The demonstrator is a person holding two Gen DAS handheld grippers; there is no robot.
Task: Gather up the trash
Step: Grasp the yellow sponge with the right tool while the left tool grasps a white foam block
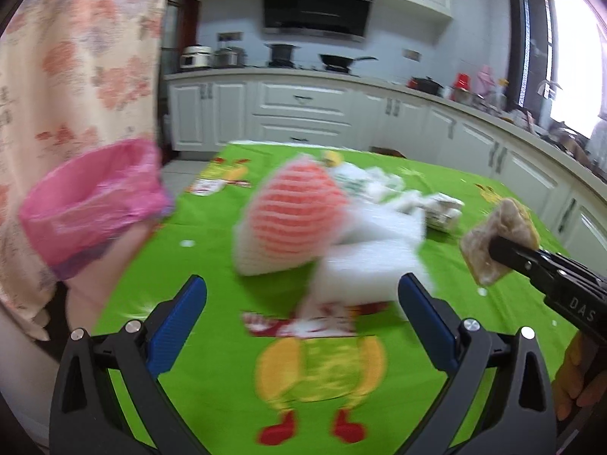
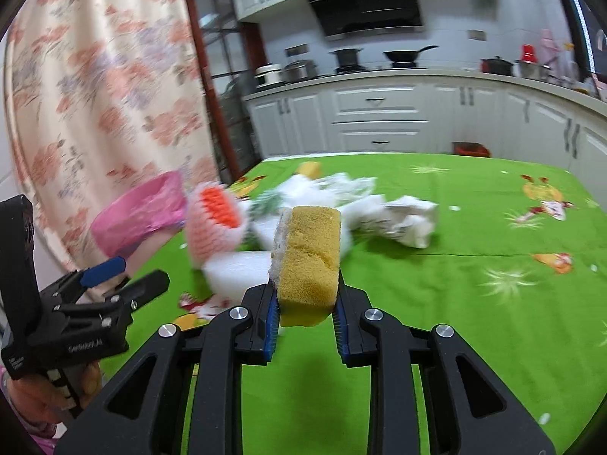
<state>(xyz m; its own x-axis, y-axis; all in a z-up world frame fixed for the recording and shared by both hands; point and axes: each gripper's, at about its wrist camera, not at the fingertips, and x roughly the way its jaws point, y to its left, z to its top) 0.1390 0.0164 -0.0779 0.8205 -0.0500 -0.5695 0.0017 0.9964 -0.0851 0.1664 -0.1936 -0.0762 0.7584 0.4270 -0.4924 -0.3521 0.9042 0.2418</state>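
right tongs [image 2: 306, 316]: clamped together on a yellow sponge [image 2: 309, 261]. the sponge stands upright between the blue pads, raised clear of the desk [image 2: 474, 303], with a paler scouring layer on its left side. in the left wrist view the same sponge [image 1: 499, 240] shows at the right edge, gripped at the tip of the black tongs.

left tongs [image 1: 301, 316]: apart, with nothing between the blue pads. they hang above the desk near its near edge, pointing toward the trash pile.

trash pile: lies around the middle of the desk, toward its left edge. it consists of a white and orange foam fruit net [image 1: 294, 208], white foam blocks [image 2: 239, 269] and crumpled white paper [image 2: 406, 220]. the items touch or overlap; blur hides the exact borders.

pink bag [image 1: 91, 204]: its mouth is open, positioned at the left edge of the desk, beside the floral curtain [image 2: 95, 94]. the support under the bag cannot be determined.

desk surface: covered with a green cloth carrying cartoon prints. small white crumbs lie scattered on the cloth.
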